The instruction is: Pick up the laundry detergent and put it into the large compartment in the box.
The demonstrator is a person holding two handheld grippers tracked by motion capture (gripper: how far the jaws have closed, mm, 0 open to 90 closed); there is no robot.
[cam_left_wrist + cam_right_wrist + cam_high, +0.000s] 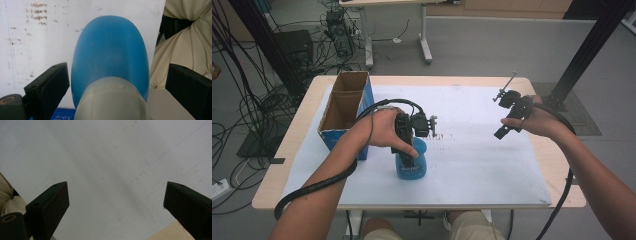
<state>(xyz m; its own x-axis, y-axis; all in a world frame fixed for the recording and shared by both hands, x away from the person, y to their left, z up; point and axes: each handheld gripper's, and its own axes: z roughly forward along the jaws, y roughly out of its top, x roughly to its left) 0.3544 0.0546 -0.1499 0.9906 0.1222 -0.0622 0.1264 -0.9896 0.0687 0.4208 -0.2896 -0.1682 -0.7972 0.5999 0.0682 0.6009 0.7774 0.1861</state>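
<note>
High view: fixed above the person's side, facing forward and down, far enough back to take in the whole bench (537,92), white sheet (472,165), cardboard box (346,107) and floor beyond.

Left gripper view: looks steeply down along its own fingers (47,83), very close on the blue bottle (110,55).

Right gripper view: tilted down at the white sheet (105,157), close, bench edge at lower right.

All three share the sheet; high and left share the bottle (411,165).
</note>
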